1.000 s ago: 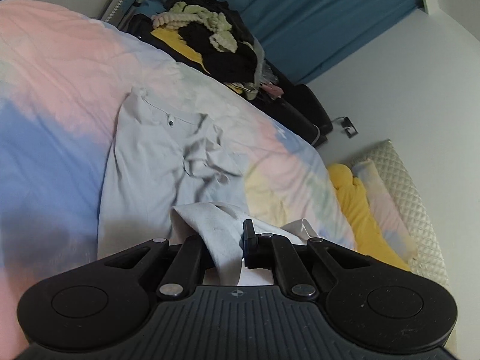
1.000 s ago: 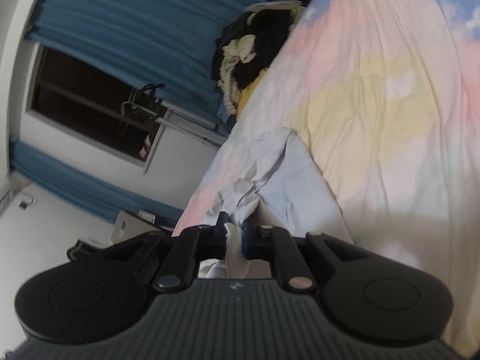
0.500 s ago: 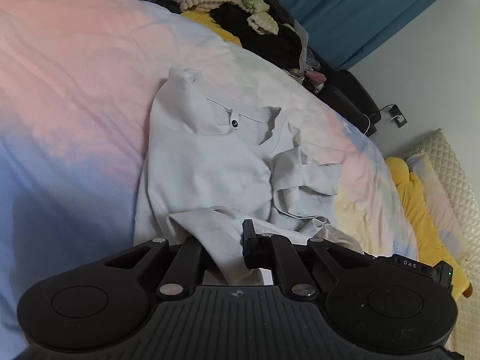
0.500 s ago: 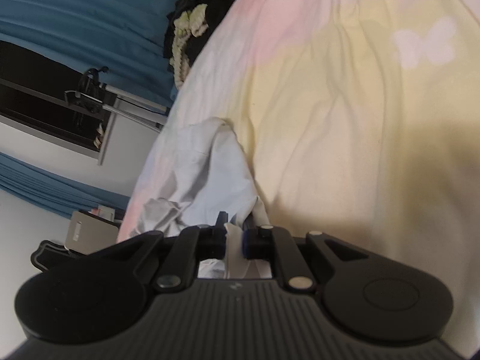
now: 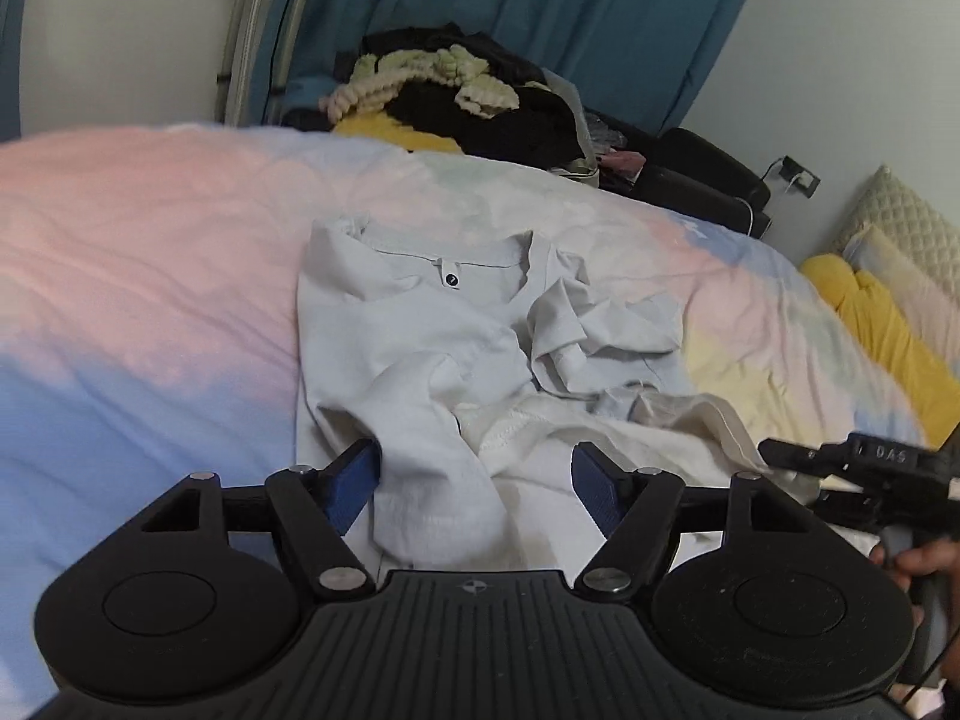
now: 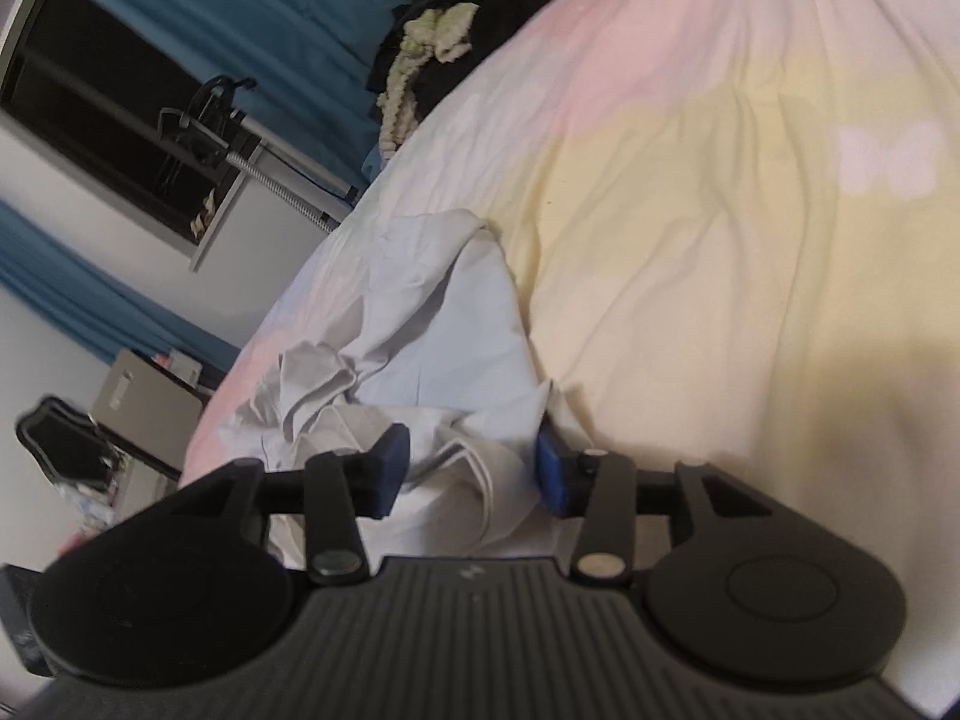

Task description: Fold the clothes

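A pale grey T-shirt [image 5: 420,336] lies rumpled on the pastel bedspread [image 5: 150,252], neckline toward the far side, its lower part folded up over its body. My left gripper [image 5: 477,480] hovers over the near fold with its jaws opening; cloth lies loose between the blue pads [image 5: 354,480], which do not press on it. In the right wrist view the same shirt [image 6: 420,324] bunches at my right gripper [image 6: 471,474], whose jaws are also opening, the hem lying slack between them. The right gripper [image 5: 840,468] shows at the left view's right edge, held by a hand.
A heap of dark and cream clothes [image 5: 456,96] sits beyond the bed's far edge before blue curtains [image 5: 540,6]. A yellow cushion [image 5: 882,330] and quilted pillow [image 5: 906,228] lie at the right. A window [image 6: 120,120] and grey box [image 6: 150,408] stand left in the right view.
Both grippers were shut on the shirt's edge and have now opened, dropping the cloth onto the shirt. Both have sunk closer to the bed, and the lifted fold now lies flat.
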Demonstrator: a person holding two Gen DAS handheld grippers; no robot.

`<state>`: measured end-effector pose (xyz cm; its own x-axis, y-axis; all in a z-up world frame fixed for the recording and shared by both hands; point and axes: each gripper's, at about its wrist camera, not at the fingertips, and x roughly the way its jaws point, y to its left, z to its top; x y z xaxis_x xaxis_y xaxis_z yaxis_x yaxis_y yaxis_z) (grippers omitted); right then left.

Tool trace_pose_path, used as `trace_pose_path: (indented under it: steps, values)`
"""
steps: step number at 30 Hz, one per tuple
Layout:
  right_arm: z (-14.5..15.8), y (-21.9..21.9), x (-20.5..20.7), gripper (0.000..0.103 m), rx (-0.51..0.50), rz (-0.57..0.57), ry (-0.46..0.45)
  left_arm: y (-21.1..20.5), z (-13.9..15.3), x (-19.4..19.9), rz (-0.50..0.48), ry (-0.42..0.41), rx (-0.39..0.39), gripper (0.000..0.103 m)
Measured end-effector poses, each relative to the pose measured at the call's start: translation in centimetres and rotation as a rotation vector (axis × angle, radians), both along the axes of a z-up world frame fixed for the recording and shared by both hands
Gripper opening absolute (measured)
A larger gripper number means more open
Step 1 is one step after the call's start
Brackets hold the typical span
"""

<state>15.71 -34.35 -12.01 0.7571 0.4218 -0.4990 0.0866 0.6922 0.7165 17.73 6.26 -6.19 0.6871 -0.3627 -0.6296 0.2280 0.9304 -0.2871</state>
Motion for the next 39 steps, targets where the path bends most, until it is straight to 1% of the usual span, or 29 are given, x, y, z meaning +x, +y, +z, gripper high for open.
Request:
trace_pose_path:
  steps: [2,9,12,14,18,22,26,27,28,30,32,33,34,36,38,39]
  values:
    - [0.8,0.7,-1.0,0.052,-0.071,0.011,-0.023,-0.3,0.6,-1.7,0.003,-0.028,0.043,0.075]
    - [2.9,2.7,-5.3,0.053,-0.277,0.044,-0.111,-1.3,1.9,-7.3,0.018,-0.087,0.108,0.078]
    - [3.5,3.9,-6.9,0.053,-0.346,0.076,-0.145,-1.6,2.4,-9.2,0.005,-0.109,0.115,0.079]
    - [3.7,4.7,-7.6,0.053,-0.368,0.095,-0.162,-1.7,2.3,-10.2,0.006,-0.107,0.113,0.079]
    - [3.4,5.9,-8.6,0.053,-0.373,0.127,-0.168,-1.7,1.8,-11.6,0.013,-0.085,0.103,0.079]
    - [3.2,7.1,-9.6,0.053,-0.398,0.157,-0.175,-1.8,1.8,-12.5,0.022,-0.096,0.127,0.079]
    - [3.8,7.8,-10.9,0.053,-0.409,0.166,-0.204,-2.0,1.8,-13.0,0.019,-0.108,0.132,0.084]
    - [3.9,7.8,-11.2,0.053,-0.408,0.162,-0.209,-1.9,1.8,-13.2,0.015,-0.106,0.118,0.085]
    - [4.1,7.9,-11.5,0.053,-0.408,0.159,-0.213,-1.8,1.9,-13.3,0.004,-0.106,0.086,0.087]
    - [4.3,7.8,-11.9,0.061,-0.398,0.143,-0.213,-1.6,2.0,-13.6,-0.014,-0.096,0.016,0.090]
    - [4.3,7.3,-12.2,0.075,-0.336,0.128,-0.206,-1.4,2.0,-13.7,-0.019,-0.059,-0.054,0.091]
    - [4.2,7.0,-12.3,0.079,-0.294,0.122,-0.199,-1.2,1.8,-13.6,-0.017,-0.033,-0.091,0.092]
    - [4.0,6.7,-12.4,0.086,-0.242,0.117,-0.188,-1.0,1.5,-13.4,-0.014,0.001,-0.133,0.092]
    - [3.6,6.1,-12.5,0.086,-0.138,0.107,-0.162,-0.4,0.6,-12.9,-0.005,0.082,-0.239,0.092]
    - [3.0,5.8,-12.4,0.091,-0.060,0.100,-0.118,0.6,-0.7,-12.3,0.000,0.169,-0.394,0.093]
    - [2.7,5.8,-12.3,0.091,-0.029,0.101,-0.097,1.1,-1.5,-11.9,0.013,0.223,-0.480,0.093]
